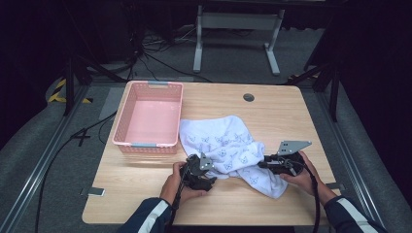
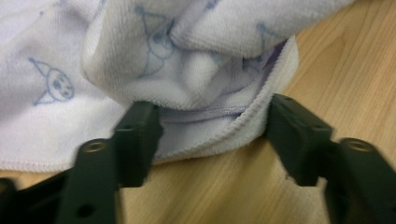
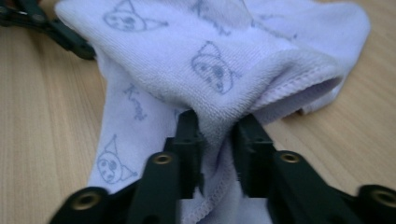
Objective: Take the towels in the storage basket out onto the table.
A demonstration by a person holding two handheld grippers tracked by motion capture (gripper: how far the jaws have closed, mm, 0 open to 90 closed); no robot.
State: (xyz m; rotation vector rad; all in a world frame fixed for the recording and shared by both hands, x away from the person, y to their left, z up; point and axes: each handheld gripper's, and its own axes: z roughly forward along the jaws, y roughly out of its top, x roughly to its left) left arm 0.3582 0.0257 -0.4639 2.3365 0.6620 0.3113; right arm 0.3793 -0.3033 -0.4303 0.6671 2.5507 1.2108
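One wooden table (image 1: 145,189), dark grey floor (image 1: 228,58).

White printed towel (image 2: 187,70), hem between spread fingers (image 2: 137,140), wooden table (image 2: 336,60)

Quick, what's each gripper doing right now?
Left gripper: open, towel edge between its jaws, not pinched.
Right gripper: shut on the towel.

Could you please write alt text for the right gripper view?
The right gripper pinches a raised fold of a white towel printed with small blue cartoon faces, its black jaws close together on the cloth. The towel lies crumpled on a light wooden table.
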